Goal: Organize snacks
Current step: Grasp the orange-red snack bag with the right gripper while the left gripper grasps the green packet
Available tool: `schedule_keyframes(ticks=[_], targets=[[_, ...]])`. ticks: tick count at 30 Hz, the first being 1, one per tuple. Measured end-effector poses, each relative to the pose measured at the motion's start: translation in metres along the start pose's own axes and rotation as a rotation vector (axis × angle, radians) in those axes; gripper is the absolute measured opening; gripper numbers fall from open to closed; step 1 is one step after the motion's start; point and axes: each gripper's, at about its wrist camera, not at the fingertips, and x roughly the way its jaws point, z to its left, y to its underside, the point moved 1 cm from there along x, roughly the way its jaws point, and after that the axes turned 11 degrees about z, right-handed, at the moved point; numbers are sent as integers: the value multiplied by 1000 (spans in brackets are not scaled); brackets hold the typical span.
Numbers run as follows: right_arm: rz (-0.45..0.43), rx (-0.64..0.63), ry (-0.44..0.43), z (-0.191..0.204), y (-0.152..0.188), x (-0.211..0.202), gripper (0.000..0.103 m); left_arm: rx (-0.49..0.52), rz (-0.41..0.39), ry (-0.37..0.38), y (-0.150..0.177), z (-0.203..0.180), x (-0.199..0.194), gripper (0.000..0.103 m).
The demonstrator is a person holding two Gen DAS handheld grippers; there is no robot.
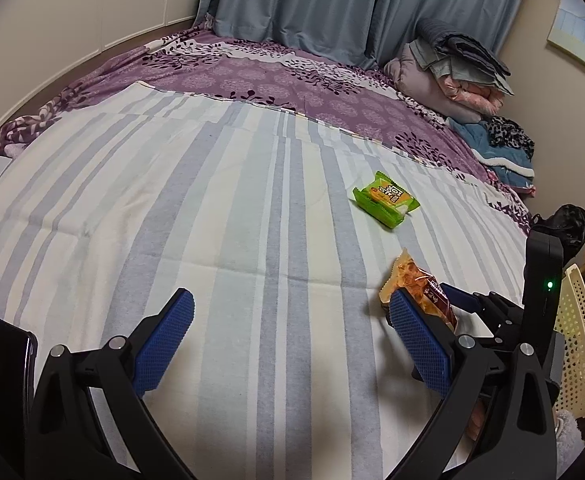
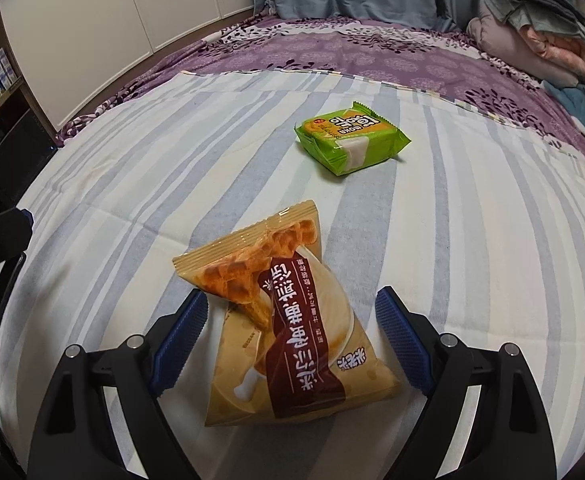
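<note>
A tan waffle snack packet (image 2: 288, 320) lies on the striped sheet (image 2: 132, 184) between the open fingers of my right gripper (image 2: 292, 320); the left pad (image 2: 180, 344) is at its edge, the right pad (image 2: 404, 340) stands apart. It also shows in the left wrist view (image 1: 416, 284). A green biscuit packet (image 2: 350, 140) lies farther back on the sheet, also seen in the left wrist view (image 1: 386, 198). My left gripper (image 1: 288, 340) is open and empty over the sheet, left of the right gripper (image 1: 452, 300).
A purple floral bedspread (image 1: 292, 76) lies behind the sheet. Folded bedding (image 1: 460, 72) is piled at the back right. Grey curtains (image 1: 332, 4) hang behind. A cream plastic basket (image 1: 576, 340) stands off the bed's right side. Shelves (image 2: 0, 92) stand at left.
</note>
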Motion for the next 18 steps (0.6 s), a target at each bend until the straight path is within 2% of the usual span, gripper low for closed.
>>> schedule_keyframes(ticks=[4,7,18], targets=[[-14,-9,39,-2,6,-3,63,9,3,-2,-3,-5,3,99],[-20,9,24,-8,8,-7,58,19,4,-3,-4,-9,4,99],[-56,152,29,-51,41,-33,57,114,5,-37,-30,-41,23,99]])
